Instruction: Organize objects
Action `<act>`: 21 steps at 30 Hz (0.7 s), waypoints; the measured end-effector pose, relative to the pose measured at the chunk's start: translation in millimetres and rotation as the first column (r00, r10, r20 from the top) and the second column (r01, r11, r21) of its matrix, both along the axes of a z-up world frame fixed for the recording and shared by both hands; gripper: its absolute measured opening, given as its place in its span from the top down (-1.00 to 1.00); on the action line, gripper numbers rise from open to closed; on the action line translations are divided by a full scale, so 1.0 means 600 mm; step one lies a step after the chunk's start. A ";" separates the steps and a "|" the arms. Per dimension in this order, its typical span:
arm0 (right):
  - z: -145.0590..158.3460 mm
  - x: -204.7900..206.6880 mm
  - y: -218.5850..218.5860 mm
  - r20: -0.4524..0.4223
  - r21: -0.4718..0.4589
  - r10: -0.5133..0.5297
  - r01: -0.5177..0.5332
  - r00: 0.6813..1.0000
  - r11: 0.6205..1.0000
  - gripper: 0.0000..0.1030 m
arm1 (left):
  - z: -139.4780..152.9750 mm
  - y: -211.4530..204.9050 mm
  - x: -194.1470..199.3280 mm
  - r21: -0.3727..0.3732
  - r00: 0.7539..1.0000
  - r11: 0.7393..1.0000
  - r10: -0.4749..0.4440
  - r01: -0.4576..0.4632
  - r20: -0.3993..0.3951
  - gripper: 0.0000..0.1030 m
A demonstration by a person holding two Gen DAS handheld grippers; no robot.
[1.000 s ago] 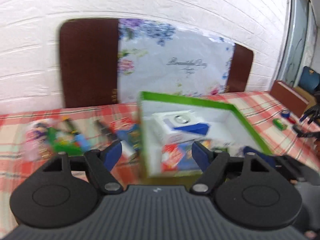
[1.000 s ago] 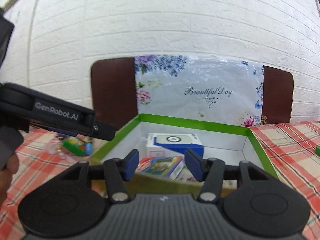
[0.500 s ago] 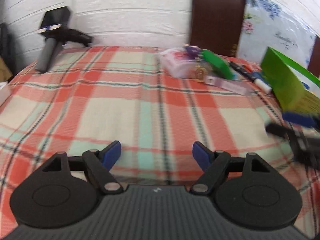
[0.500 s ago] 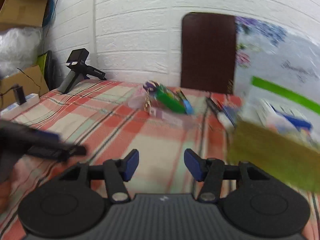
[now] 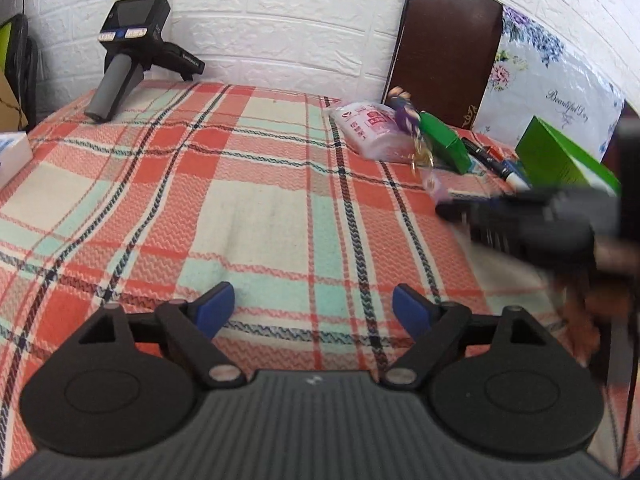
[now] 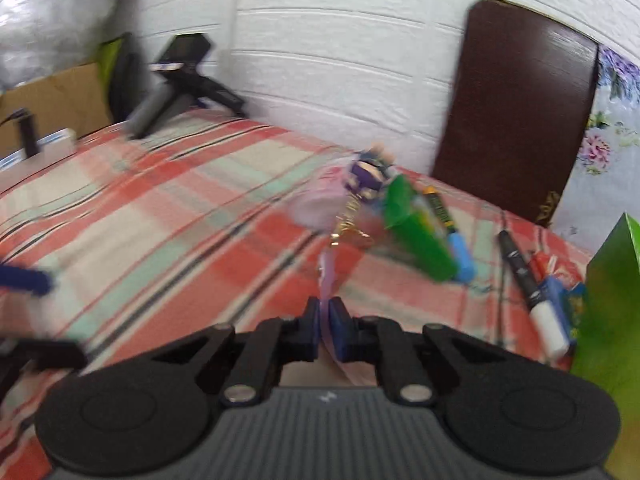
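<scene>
Each tool (image 5: pixel 313 308) is black, ribbed, silver-screwed, with blue fingertips (image 5: pixel 214 308).

My right tool (image 6: pixel 325 316): jaws have just been closing, now pinched on thin pale purple strip (image 6: pixel 327 280). Strip runs up to gold keychain clasp (image 6: pixel 348 228) and purple figure (image 6: pixel 368 176). Green box (image 6: pixel 416 236) and blue battery (image 6: pixel 460 252) just beyond, on plaid surface (image 6: pixel 180 216). Black marker (image 6: pixel 524 276) at right, beside green box wall (image 6: pixel 612 300). View blurred.

Bare plaid tabletop (image 5: pixel 248 208) lies open at left; a clutter of small items (image 5: pixel 404 136) and a green box (image 5: pixel 560 160) crowd the right.
</scene>
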State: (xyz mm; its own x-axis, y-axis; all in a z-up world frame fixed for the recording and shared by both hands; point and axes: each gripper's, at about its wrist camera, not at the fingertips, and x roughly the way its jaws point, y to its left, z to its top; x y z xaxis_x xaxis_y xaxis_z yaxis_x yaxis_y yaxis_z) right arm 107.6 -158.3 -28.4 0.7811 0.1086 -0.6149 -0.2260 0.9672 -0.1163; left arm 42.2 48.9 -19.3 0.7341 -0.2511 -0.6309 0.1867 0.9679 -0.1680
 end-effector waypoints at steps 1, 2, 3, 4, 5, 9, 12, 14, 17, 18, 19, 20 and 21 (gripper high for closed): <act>-0.003 -0.028 0.009 -0.007 0.007 0.031 -0.031 1.000 1.000 0.84 | 0.002 0.003 0.000 -0.027 1.000 1.000 -0.005 0.005 -0.015 -0.82; -0.003 -0.063 0.018 -0.013 0.026 0.069 -0.069 0.998 0.997 0.84 | 0.004 0.005 0.000 -0.055 0.999 0.998 -0.013 0.012 -0.031 -0.86; -0.004 -0.095 0.027 -0.015 0.035 0.106 -0.106 0.994 0.994 0.83 | 0.005 0.007 0.000 -0.084 0.999 0.996 -0.023 0.019 -0.046 -0.87; -0.005 -0.133 0.035 -0.014 0.033 0.144 -0.144 0.989 0.989 0.83 | 0.006 0.008 -0.001 -0.118 0.997 0.993 -0.037 0.029 -0.062 -0.87; -0.003 -0.166 0.040 -0.015 0.030 0.167 -0.167 0.986 0.986 0.84 | 0.007 0.007 -0.001 -0.154 0.995 0.987 -0.054 0.042 -0.080 -0.87; 0.002 -0.261 0.038 -0.035 0.043 0.205 -0.204 0.978 0.978 0.83 | 0.008 -0.020 -0.004 -0.241 0.981 0.964 -0.148 0.116 -0.123 -0.87; 0.004 -0.304 0.025 -0.024 0.024 0.166 -0.165 0.986 0.986 0.83 | 0.011 -0.064 -0.009 -0.214 0.970 0.959 -0.214 0.186 -0.118 -0.87; 0.005 -0.322 0.005 -0.022 0.031 0.107 -0.107 0.994 0.994 0.84 | 0.010 -0.094 -0.012 -0.169 0.964 0.961 -0.241 0.221 -0.112 -0.84; 0.007 -0.342 -0.032 -0.010 0.031 -0.005 0.006 1.000 0.999 0.84 | 0.003 -0.125 -0.008 -0.098 0.966 0.971 -0.231 0.220 -0.119 -0.73; 0.007 -0.346 -0.046 -0.005 0.027 -0.051 0.051 0.999 0.998 0.84 | 0.003 -0.132 -0.008 -0.071 0.969 0.974 -0.223 0.217 -0.107 -0.70; 0.006 -0.351 -0.065 -0.001 0.025 -0.108 0.108 0.994 0.994 0.84 | 0.002 -0.137 -0.009 -0.049 0.971 0.976 -0.218 0.214 -0.103 -0.63; 0.004 -0.353 -0.083 -0.003 0.028 -0.169 0.169 0.986 0.985 0.83 | 0.001 -0.139 -0.009 -0.035 0.972 0.977 -0.213 0.210 -0.099 -0.60; 0.001 -0.356 -0.101 -0.007 0.041 -0.225 0.225 0.974 0.974 0.81 | 0.001 -0.141 -0.010 -0.029 0.972 0.976 -0.216 0.214 -0.095 -0.58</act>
State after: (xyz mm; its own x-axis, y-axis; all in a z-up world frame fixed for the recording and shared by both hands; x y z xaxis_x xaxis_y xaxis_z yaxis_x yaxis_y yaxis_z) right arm -105.8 -218.9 -27.8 0.7868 -0.0438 -0.6156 -0.0027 0.9972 -0.0743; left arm 36.3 -35.9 -18.5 0.5969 -0.4090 -0.6903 0.3721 0.9033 -0.2134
